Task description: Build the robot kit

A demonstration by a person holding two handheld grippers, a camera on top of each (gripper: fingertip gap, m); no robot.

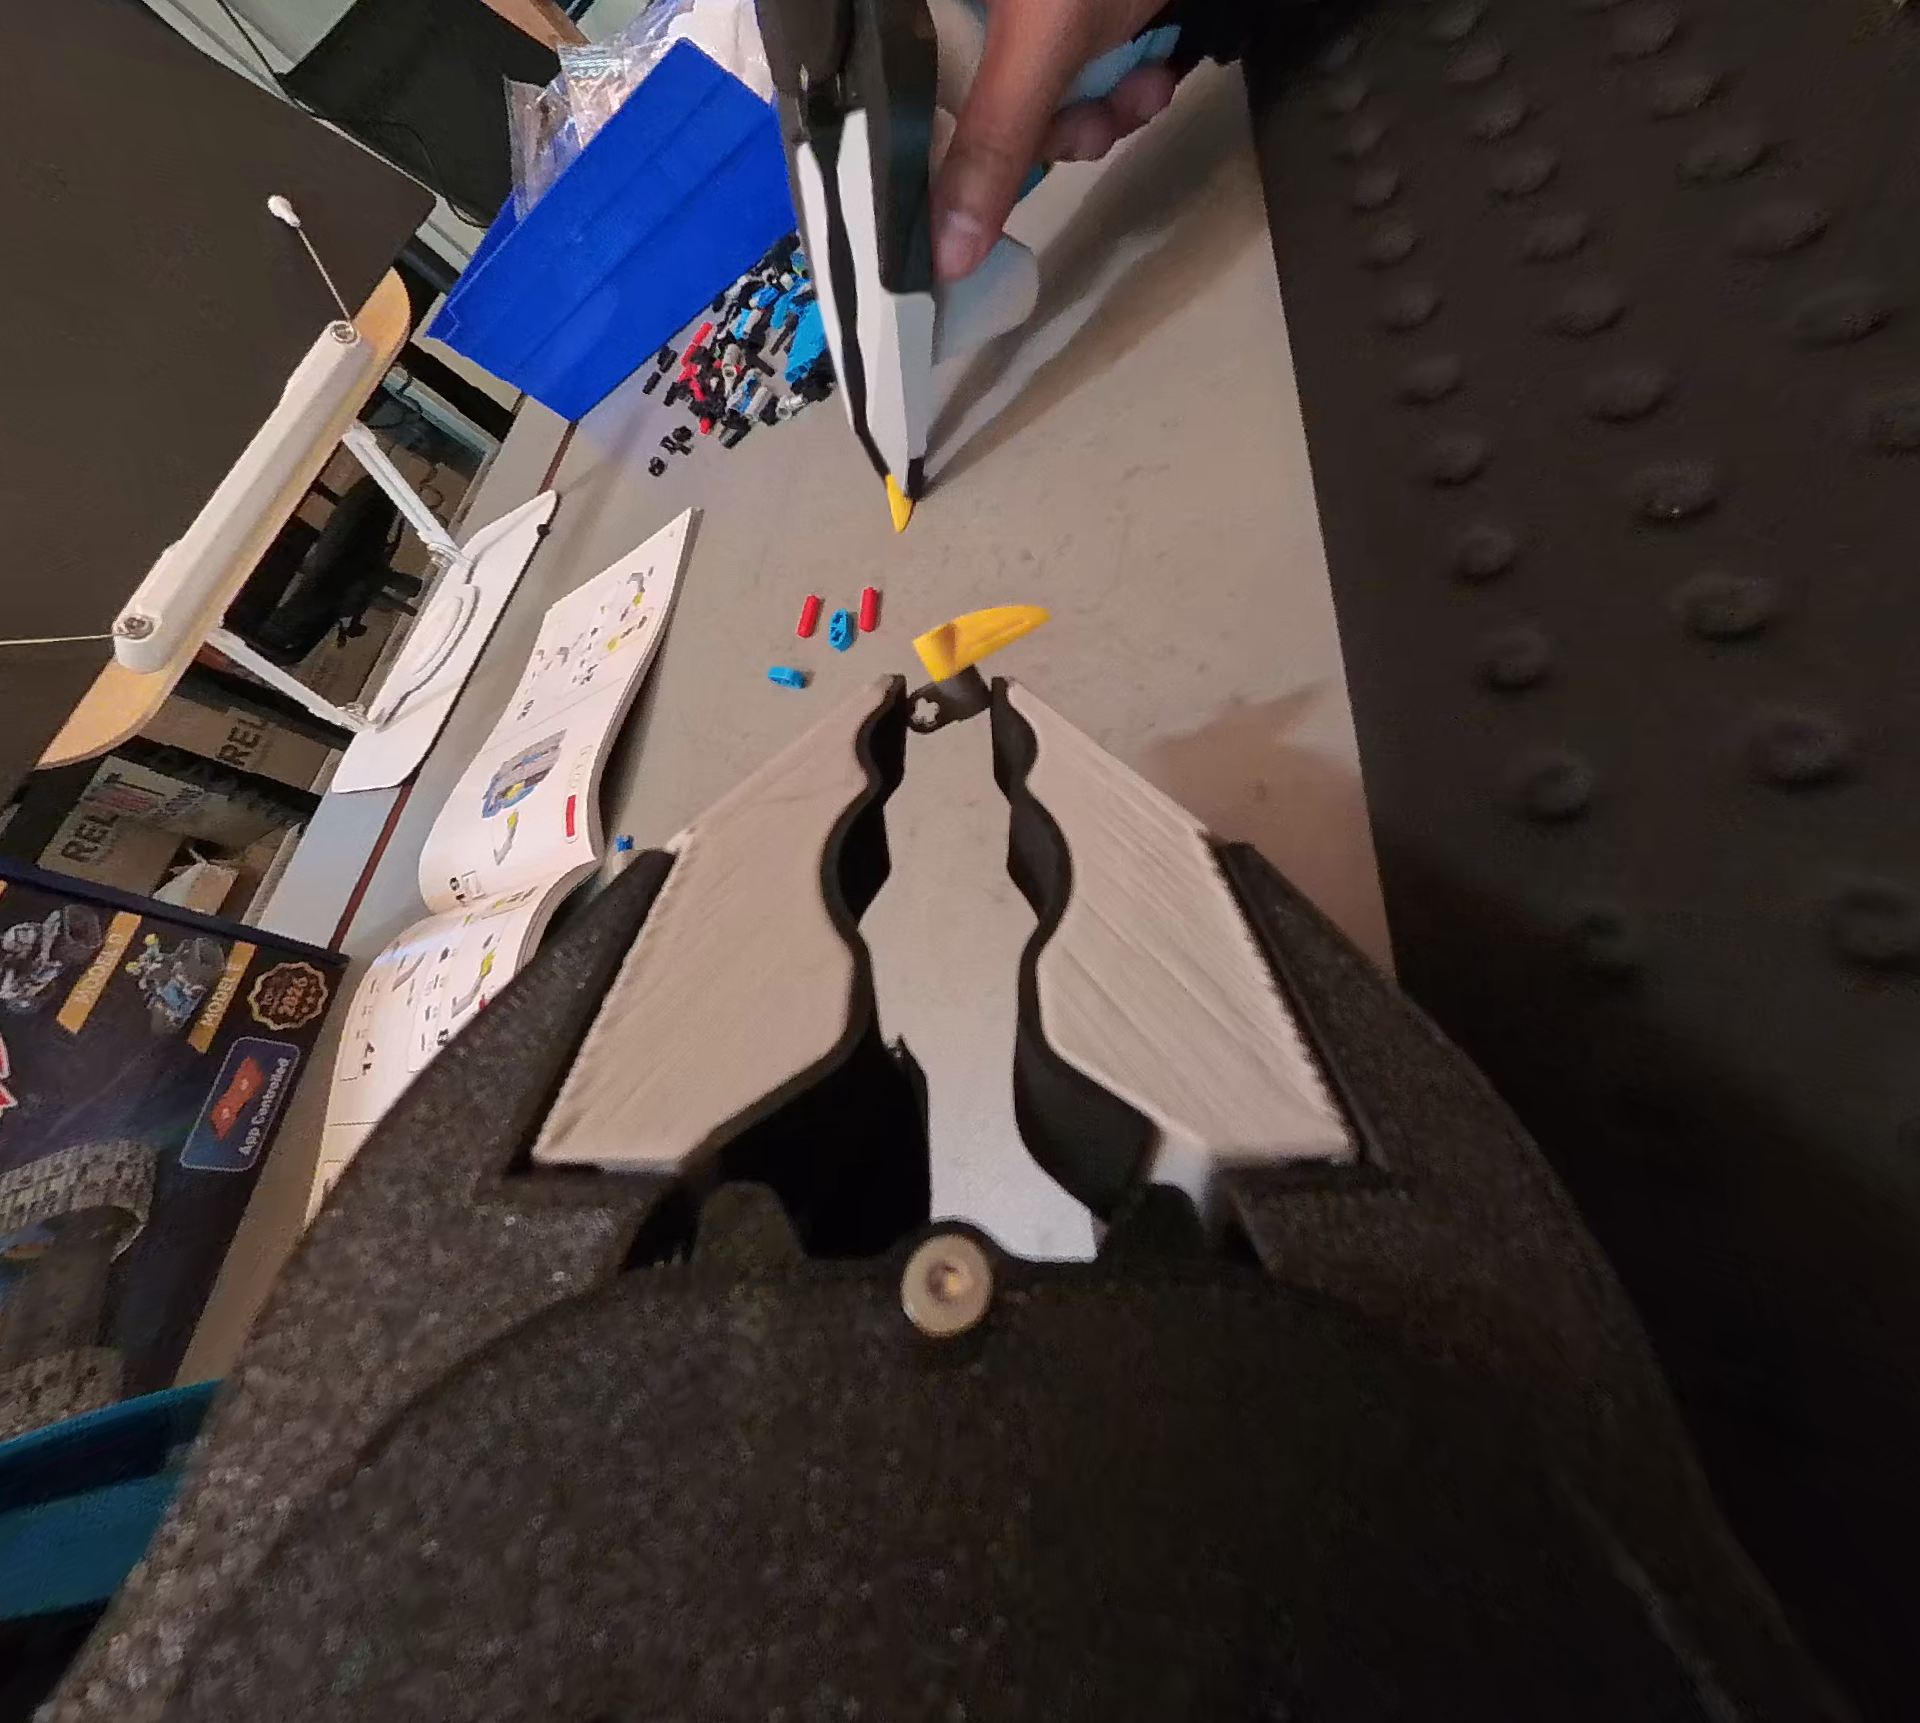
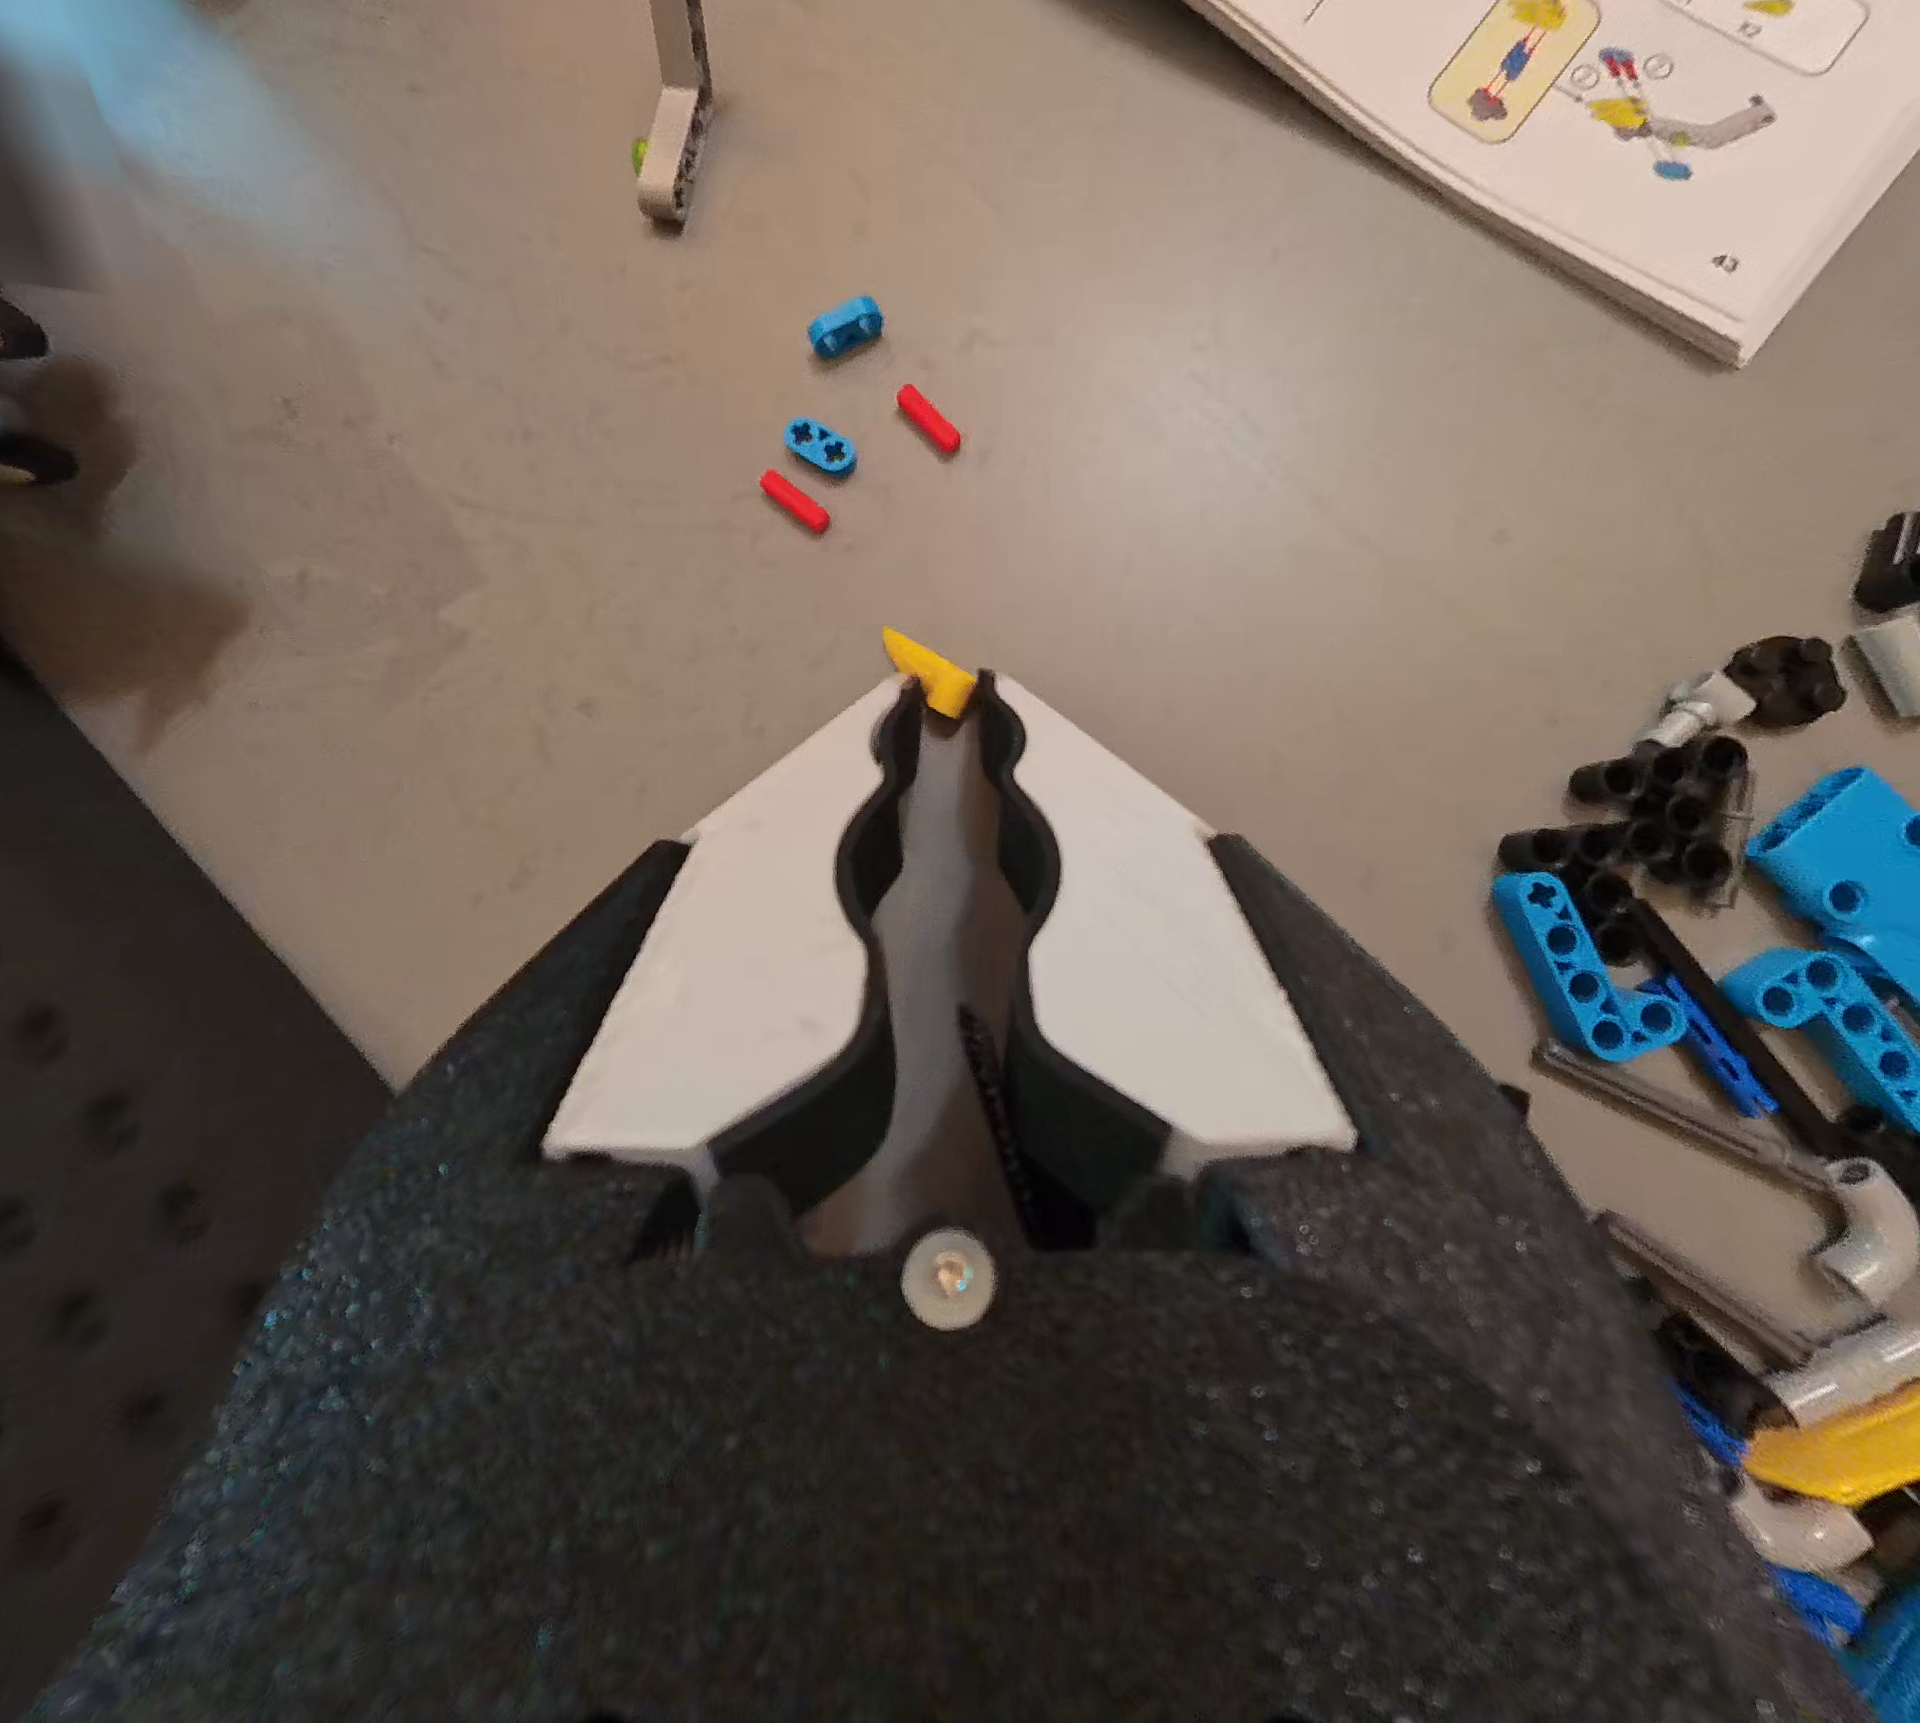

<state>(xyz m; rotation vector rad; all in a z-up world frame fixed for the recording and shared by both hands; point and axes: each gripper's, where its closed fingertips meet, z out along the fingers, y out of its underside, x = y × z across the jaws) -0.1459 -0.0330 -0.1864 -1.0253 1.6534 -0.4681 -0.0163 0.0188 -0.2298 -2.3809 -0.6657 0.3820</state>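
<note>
1. Left gripper: jaws nearly closed, pinching a small black connector at the very tips. A yellow wedge piece sits on the connector's far end, beyond the tips. Gripping the black part leaves the yellow part free and unobstructed. The pair is carried just above the table.

2. Right gripper: jaws almost together, clamped on a second small yellow wedge by its blunt end; the pointed end projects past the tips. The left wrist view shows the same gripper angled steeply down, with the yellow tip low over the table; contact cannot be confirmed. A hand holds the gripper's handle.

3. Between the two grippers, loose on the table: two red pins and two short blue links, grouped close together, apparently set apart from the bulk stock.

4. Farther off: a grey angled beam with a blue pin in its top end, standing alone.

5. An open instruction booklet lies flat beside the group, its pages facing up.

6. Periphery: mixed parts pile of black and blue beams, blue bin, printed box.
</note>
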